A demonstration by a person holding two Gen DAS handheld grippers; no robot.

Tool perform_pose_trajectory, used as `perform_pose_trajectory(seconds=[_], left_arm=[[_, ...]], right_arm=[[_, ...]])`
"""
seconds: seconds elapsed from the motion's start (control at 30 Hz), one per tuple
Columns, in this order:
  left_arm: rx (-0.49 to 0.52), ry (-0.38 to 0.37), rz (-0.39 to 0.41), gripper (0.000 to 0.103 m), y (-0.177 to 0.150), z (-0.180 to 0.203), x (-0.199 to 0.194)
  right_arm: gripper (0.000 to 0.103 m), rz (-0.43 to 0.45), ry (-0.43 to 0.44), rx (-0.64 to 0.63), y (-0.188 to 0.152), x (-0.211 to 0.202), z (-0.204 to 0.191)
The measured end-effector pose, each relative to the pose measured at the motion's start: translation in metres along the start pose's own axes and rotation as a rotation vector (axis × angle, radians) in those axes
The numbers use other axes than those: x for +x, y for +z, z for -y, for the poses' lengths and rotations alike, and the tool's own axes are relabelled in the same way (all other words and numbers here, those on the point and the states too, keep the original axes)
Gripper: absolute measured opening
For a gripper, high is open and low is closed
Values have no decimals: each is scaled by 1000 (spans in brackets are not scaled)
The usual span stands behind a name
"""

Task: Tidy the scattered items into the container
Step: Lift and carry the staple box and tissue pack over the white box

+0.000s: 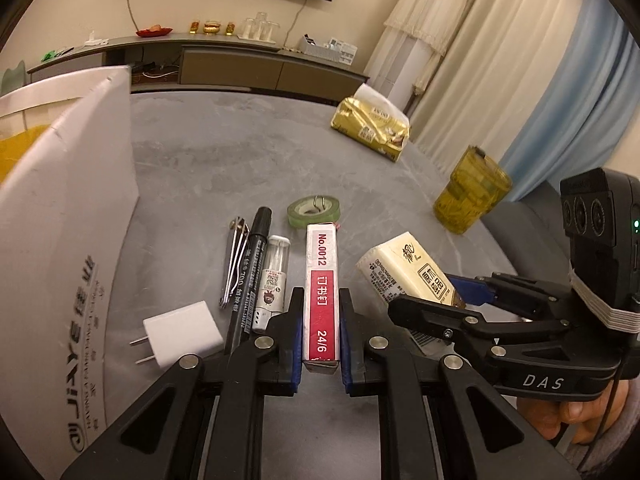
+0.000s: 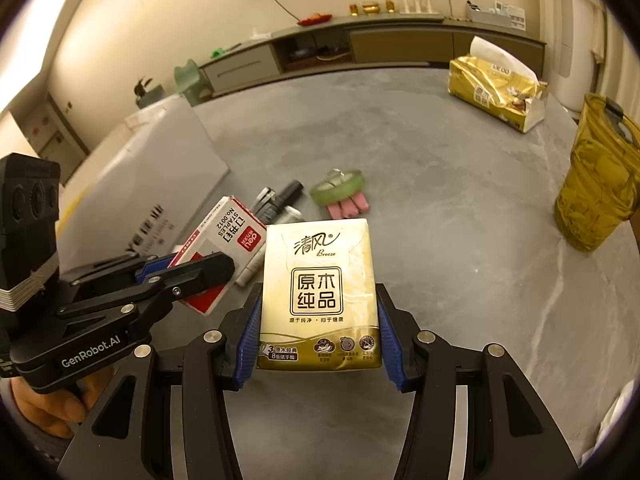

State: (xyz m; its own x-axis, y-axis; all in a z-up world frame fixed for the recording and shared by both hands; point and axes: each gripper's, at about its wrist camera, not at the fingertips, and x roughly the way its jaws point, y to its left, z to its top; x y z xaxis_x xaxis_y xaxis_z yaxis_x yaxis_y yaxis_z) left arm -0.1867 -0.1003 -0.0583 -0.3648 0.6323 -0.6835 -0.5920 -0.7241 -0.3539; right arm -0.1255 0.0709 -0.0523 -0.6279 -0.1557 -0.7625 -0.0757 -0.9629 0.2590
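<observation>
Two items are clamped: a red-and-white cardboard staple box in the left claw, long axis pointing away, and a cream-and-gold tissue packet in the right claw, both above the grey counter. Pink clips are seen only from the right wrist, a white plug adapter only from the left. A white box is cut off at the edge.

A matt grey stone-like table is seen. The staple box is printed cardboard; the tissue pack is wrapped in glossy film. At right, the amber cup is translucent, probably plastic. Gripper bodies appear matt black plastic with blue ribbed pads.
</observation>
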Motion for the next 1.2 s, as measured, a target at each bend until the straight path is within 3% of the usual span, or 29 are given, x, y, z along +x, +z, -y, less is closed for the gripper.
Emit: perform_pose_trajectory(seconds=[1.2], left_arm=[[-12, 41, 211, 15, 13, 4, -123]], right_arm=[[54, 203, 72, -127, 16, -72, -77]])
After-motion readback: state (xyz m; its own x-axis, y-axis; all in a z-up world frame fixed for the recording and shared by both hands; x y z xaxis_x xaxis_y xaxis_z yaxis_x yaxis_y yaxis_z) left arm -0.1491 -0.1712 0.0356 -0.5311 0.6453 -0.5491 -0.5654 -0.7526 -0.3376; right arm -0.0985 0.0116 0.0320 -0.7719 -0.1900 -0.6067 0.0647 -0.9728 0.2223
